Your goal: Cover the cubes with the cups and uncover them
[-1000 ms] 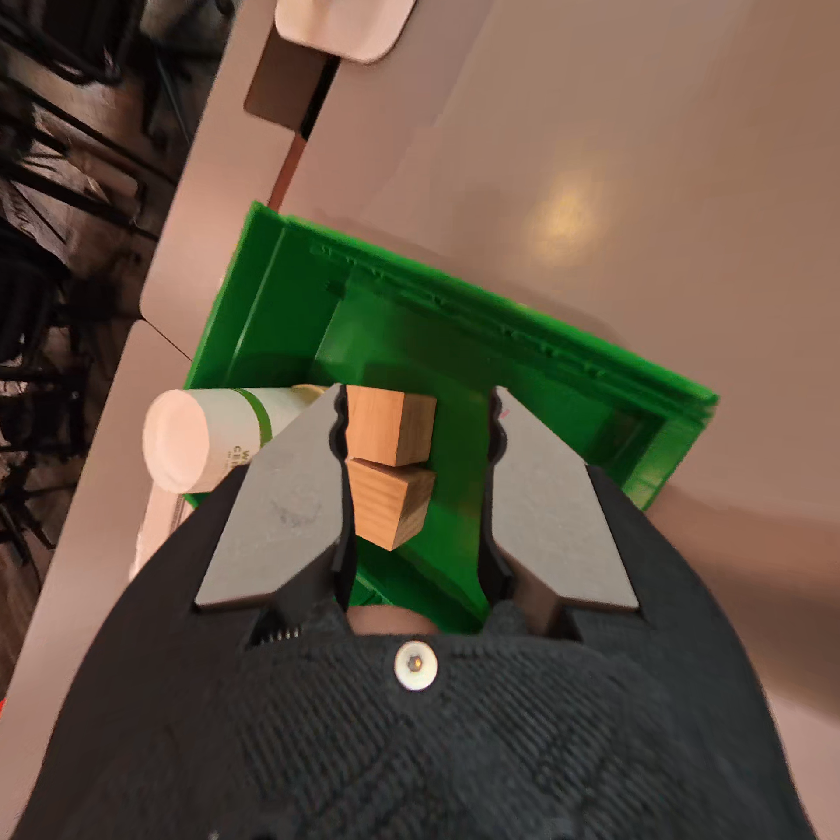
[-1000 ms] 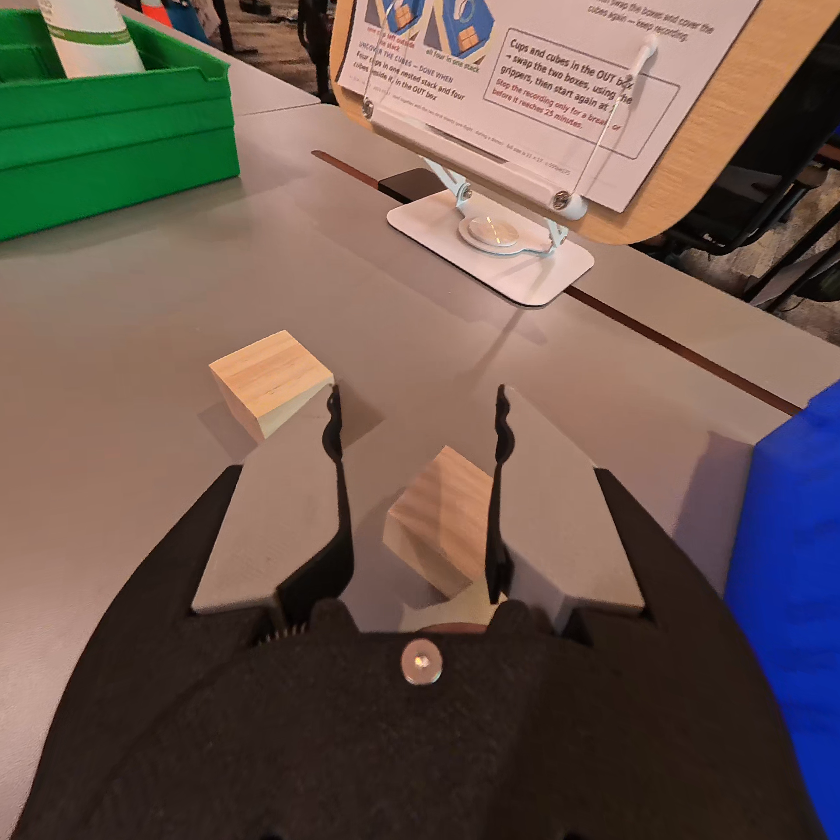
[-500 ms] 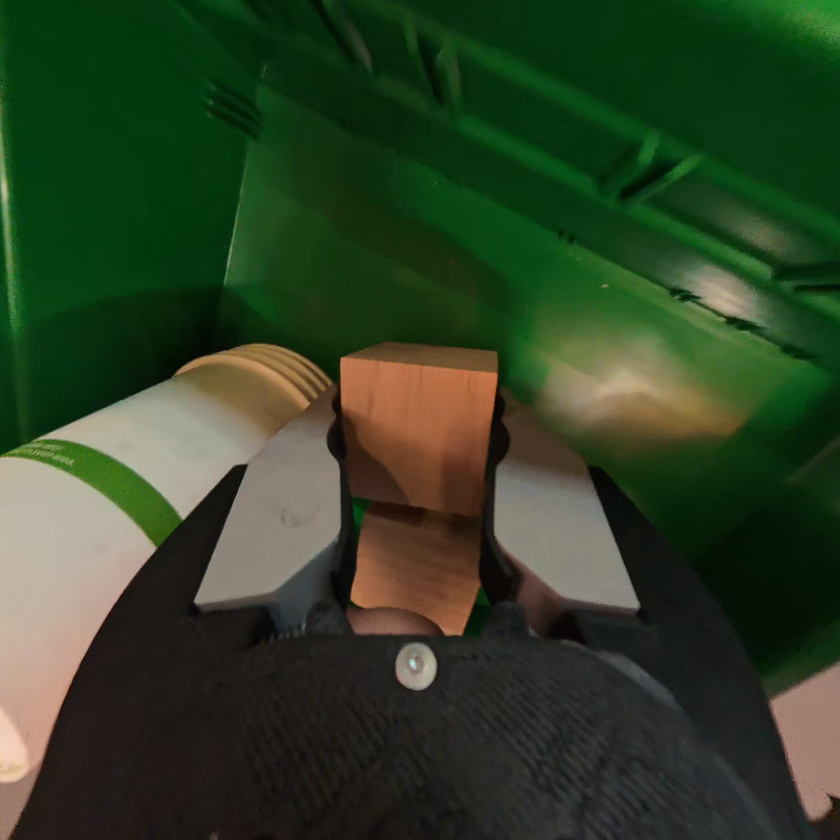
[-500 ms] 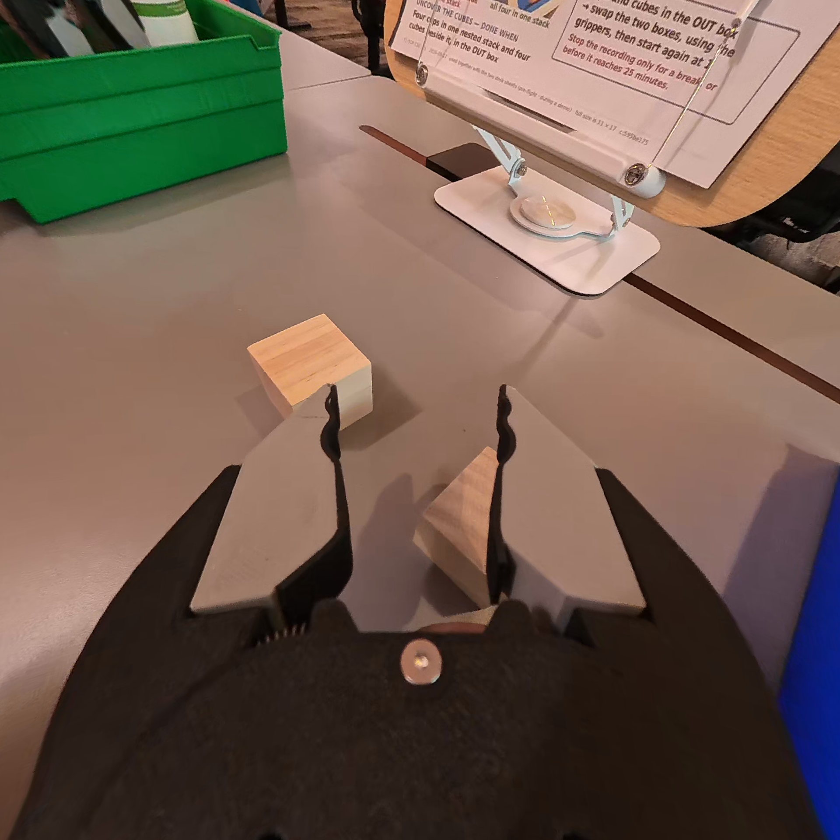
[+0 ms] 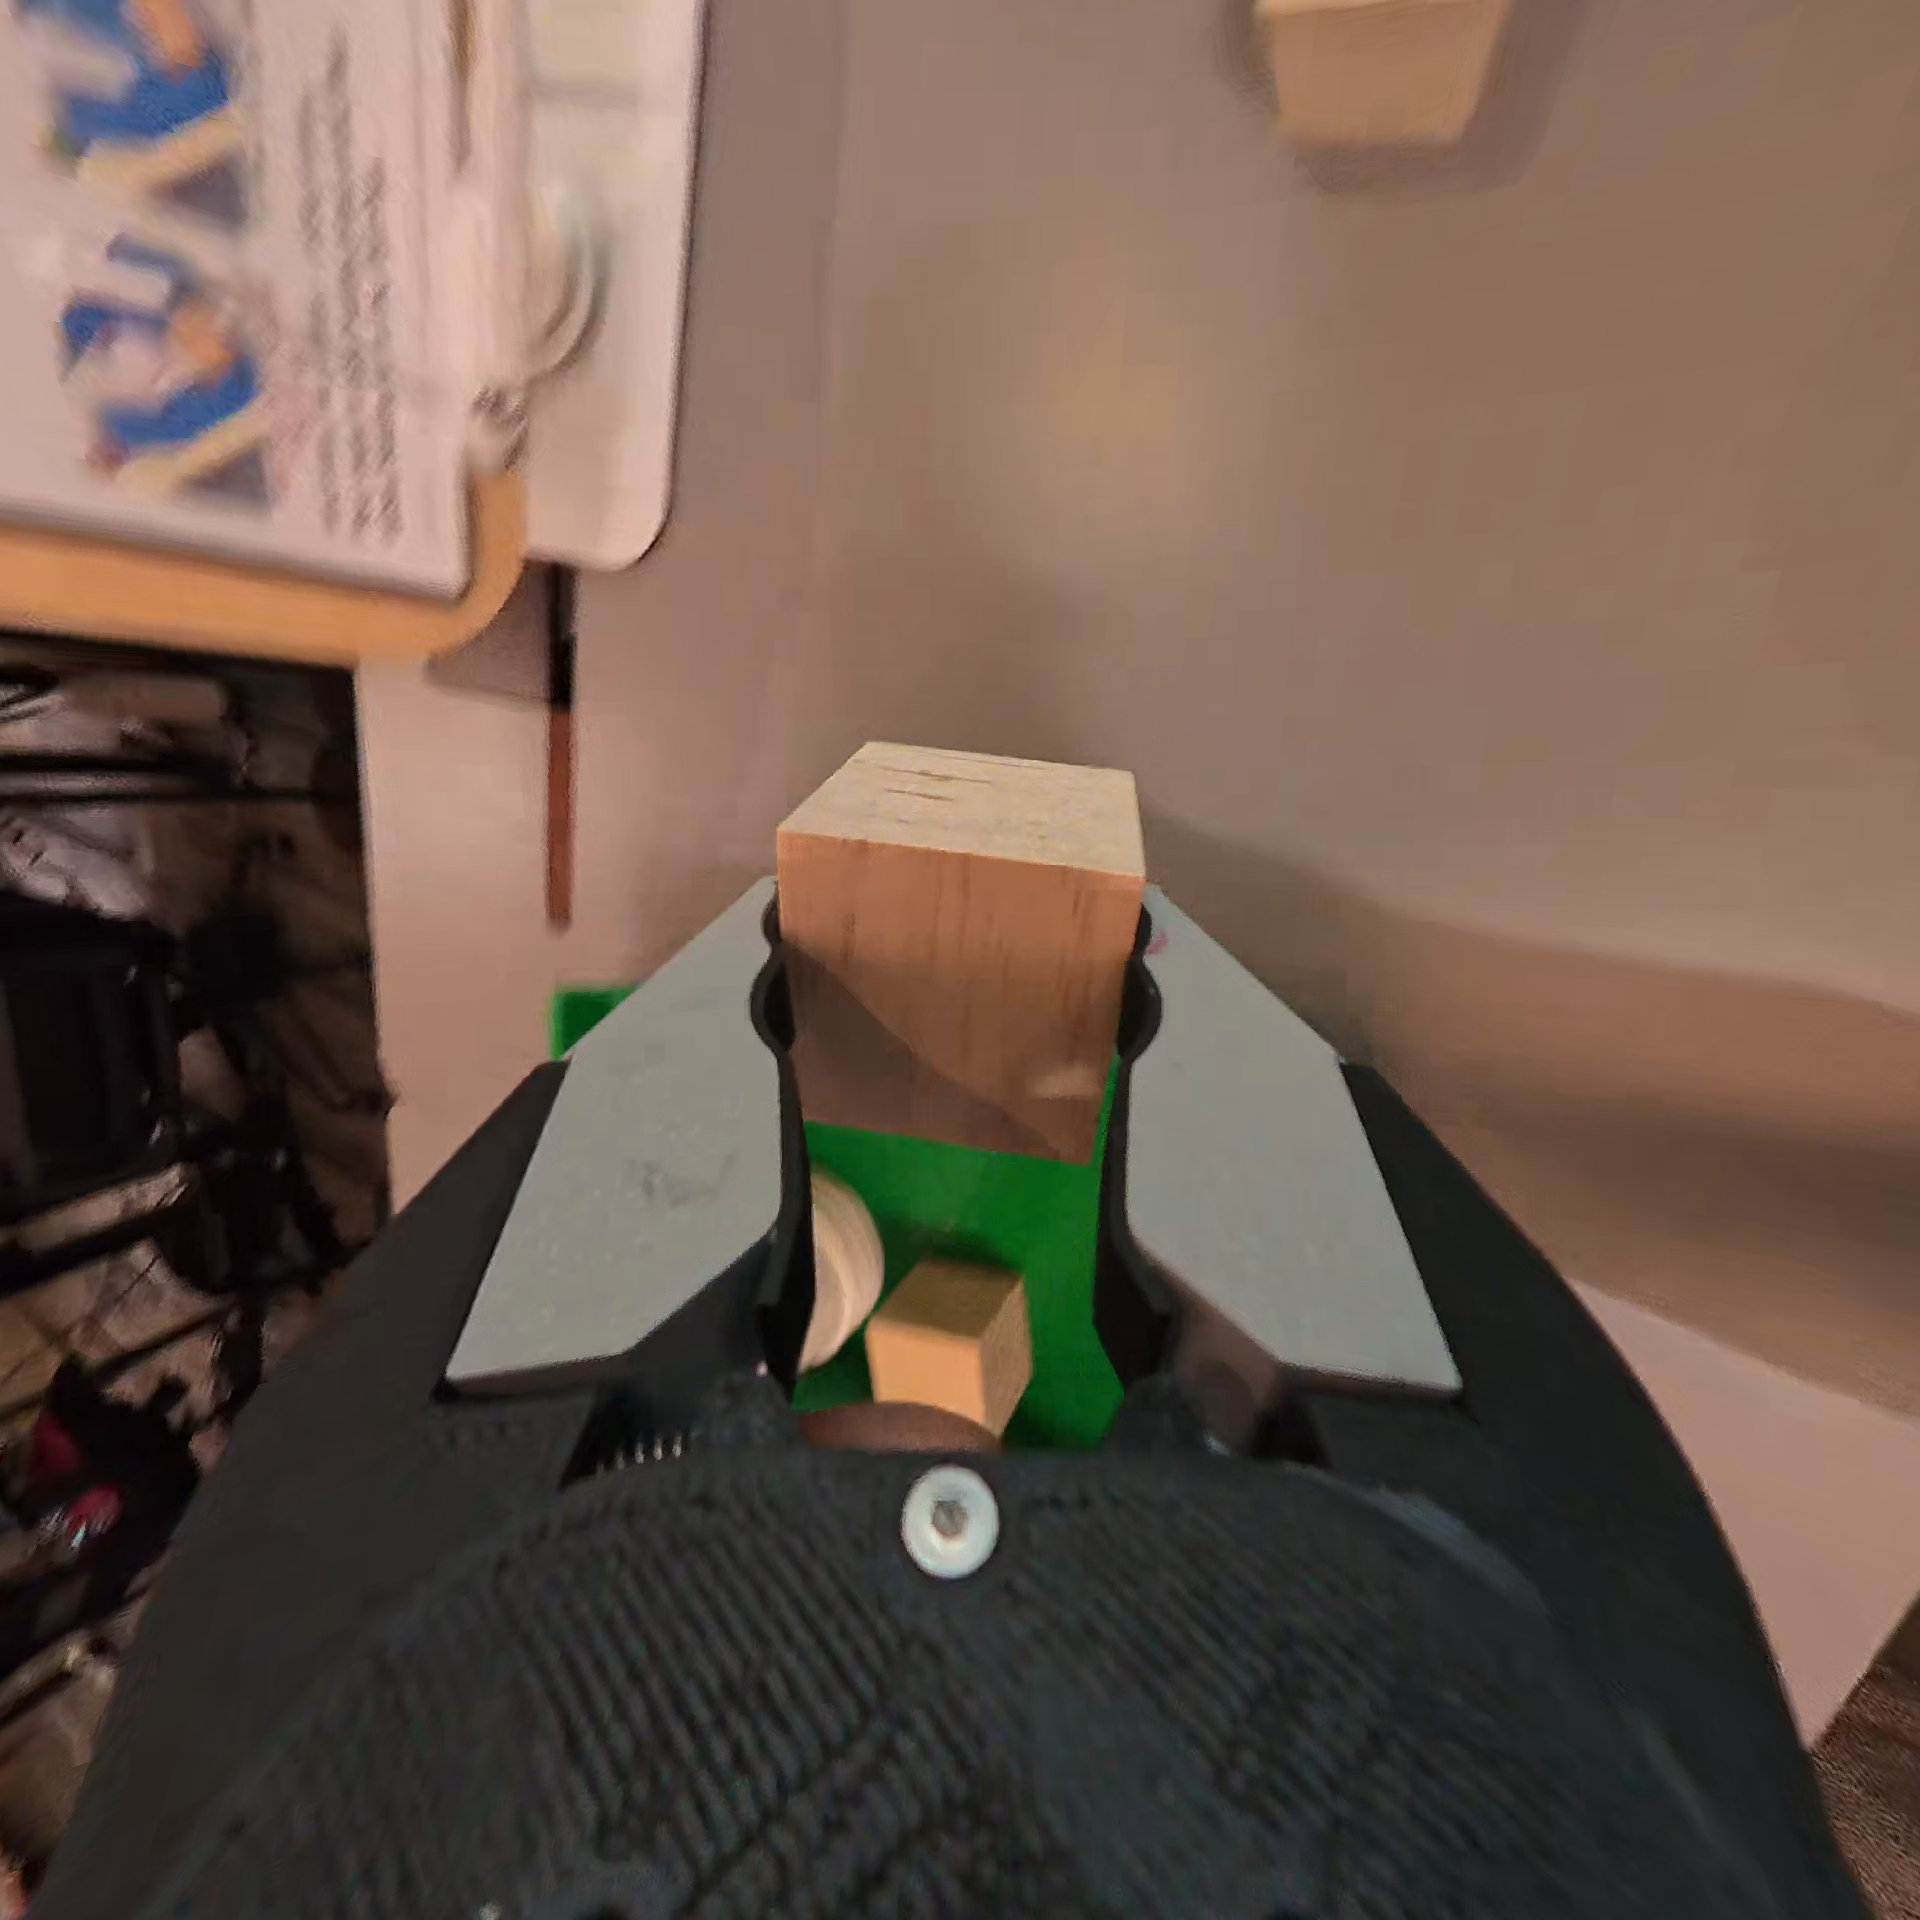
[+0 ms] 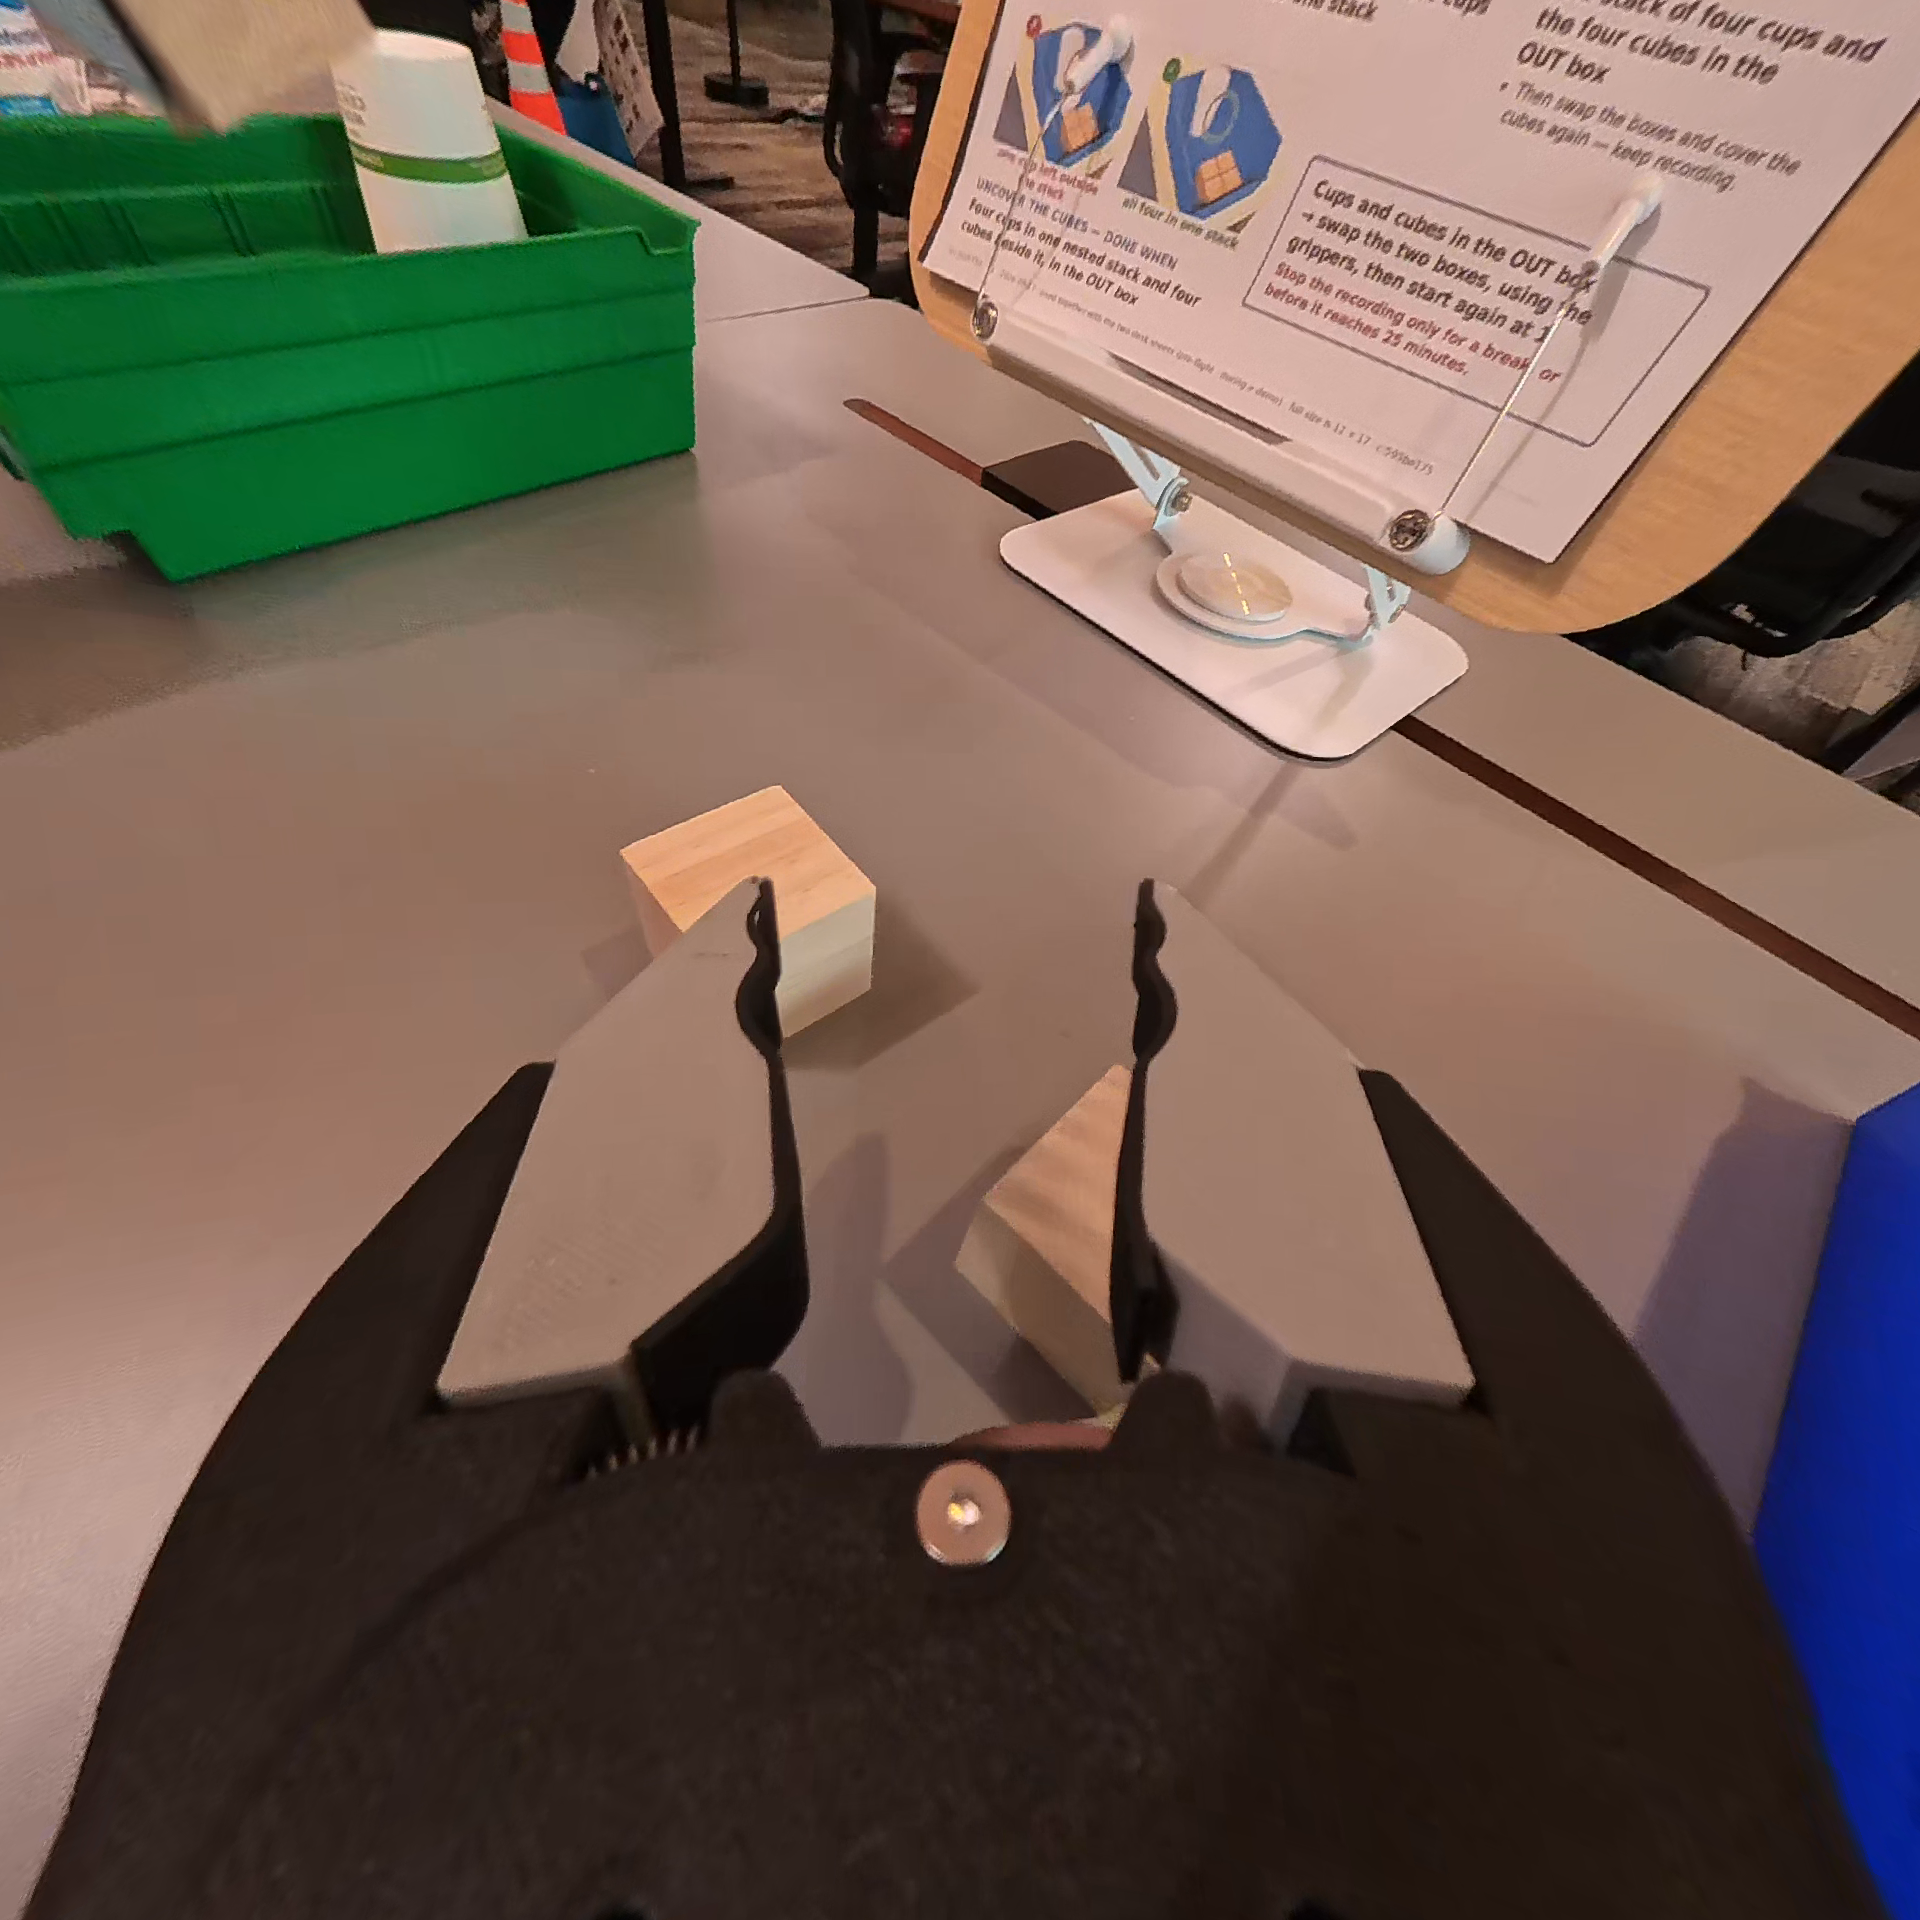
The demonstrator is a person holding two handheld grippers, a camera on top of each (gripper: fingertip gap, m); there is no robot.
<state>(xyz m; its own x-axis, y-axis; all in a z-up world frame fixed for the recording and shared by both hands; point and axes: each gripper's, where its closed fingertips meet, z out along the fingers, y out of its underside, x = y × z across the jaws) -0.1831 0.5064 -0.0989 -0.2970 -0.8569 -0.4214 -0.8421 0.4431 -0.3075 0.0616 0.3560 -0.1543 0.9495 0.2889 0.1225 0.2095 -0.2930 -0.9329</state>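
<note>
Grey table — left fingers clamp wooden cube upright, right fingers spread, gripping nothing.

The left gripper is gripping a wooden cube, both pads pressing its sides, above a green bin. Another cube and a white cup are lying in the bin. A third cube is sitting on the grey table; a paper stand is showing at left, blurred.

A wooden document stand and orange cone sit beyond the grey table.
</note>
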